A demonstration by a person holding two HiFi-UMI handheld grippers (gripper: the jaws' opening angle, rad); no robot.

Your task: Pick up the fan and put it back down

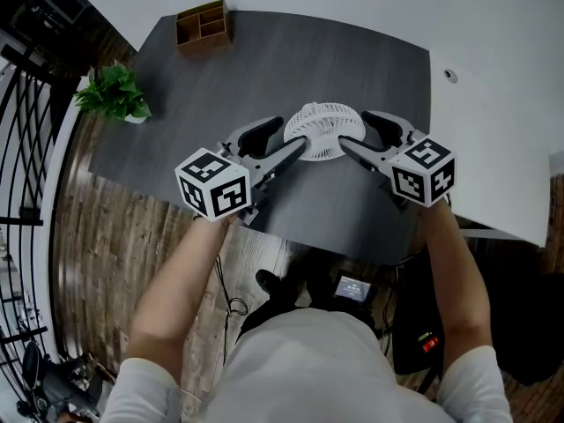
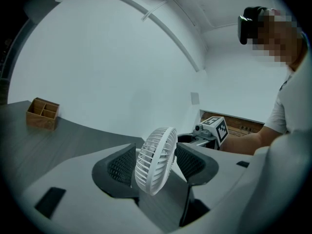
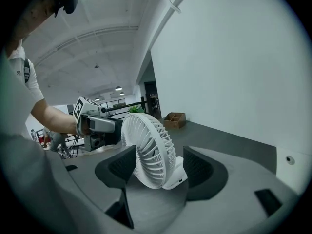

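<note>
The right gripper (image 3: 161, 173) has its jaws spread, with the white fan (image 3: 145, 147) between them, its grille tilted and its rim just beside the left pad. Behind the fan, a bare forearm (image 3: 51, 118) leads to the left gripper (image 3: 111, 129). Farther back on the dark table (image 3: 229, 139) are a wooden organizer (image 3: 174, 119) and a green plant (image 3: 135, 109).

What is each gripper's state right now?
Left gripper: open, fingers either side of the white round-grilled plastic fan.
Right gripper: open, fingers flanking that fan.

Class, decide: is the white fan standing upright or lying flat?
Upright: the fan stands on its base, grille raised and tilted, in both gripper views.
</note>
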